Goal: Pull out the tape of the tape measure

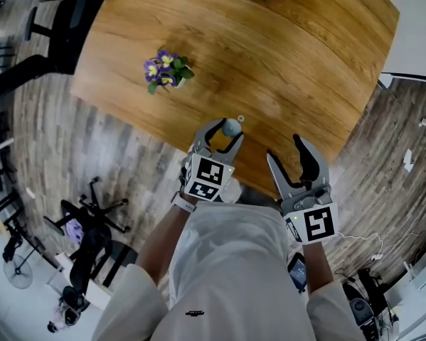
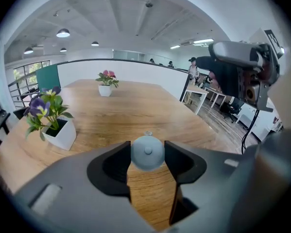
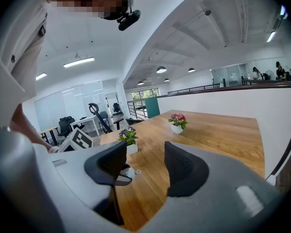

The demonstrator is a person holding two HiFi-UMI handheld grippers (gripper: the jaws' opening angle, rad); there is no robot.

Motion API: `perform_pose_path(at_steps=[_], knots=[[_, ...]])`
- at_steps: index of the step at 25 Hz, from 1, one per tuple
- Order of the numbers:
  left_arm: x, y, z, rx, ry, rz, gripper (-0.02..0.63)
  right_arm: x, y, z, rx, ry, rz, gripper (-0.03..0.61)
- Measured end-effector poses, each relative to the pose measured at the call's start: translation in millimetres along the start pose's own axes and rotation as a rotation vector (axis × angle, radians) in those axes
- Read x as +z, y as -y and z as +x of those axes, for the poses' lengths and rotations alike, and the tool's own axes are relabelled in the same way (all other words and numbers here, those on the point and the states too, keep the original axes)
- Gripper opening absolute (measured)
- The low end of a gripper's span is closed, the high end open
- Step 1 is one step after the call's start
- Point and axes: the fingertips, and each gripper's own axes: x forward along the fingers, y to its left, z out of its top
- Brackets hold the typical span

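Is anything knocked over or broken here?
No, nothing stands out. The purple flowers and pink flowers stand upright on the table, and the left gripper holds the tape measure squarely.

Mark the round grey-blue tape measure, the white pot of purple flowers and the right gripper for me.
round grey-blue tape measure (image 2: 147,153), left gripper view, centre of its face.
white pot of purple flowers (image 2: 62,135), left gripper view, pot's wall.
right gripper (image 1: 284,149), head view, between its fingertips.

Left gripper (image 1: 228,129) jaws tight on the tape measure (image 2: 147,152); right gripper (image 1: 284,150) jaws apart, empty.
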Motion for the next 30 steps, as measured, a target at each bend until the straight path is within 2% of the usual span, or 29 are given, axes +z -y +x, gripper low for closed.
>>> perform_pose_path(at_steps=[21,30], knots=[[95,11,-92,0.056,0.196,0.034,0.238,54,-1,-27,-0.025,0.102,-0.075,0.245],[136,21,-132,0.077,0.298,0.064,0.238,74,4,-41,-0.064,0.153,-0.081,0.244]])
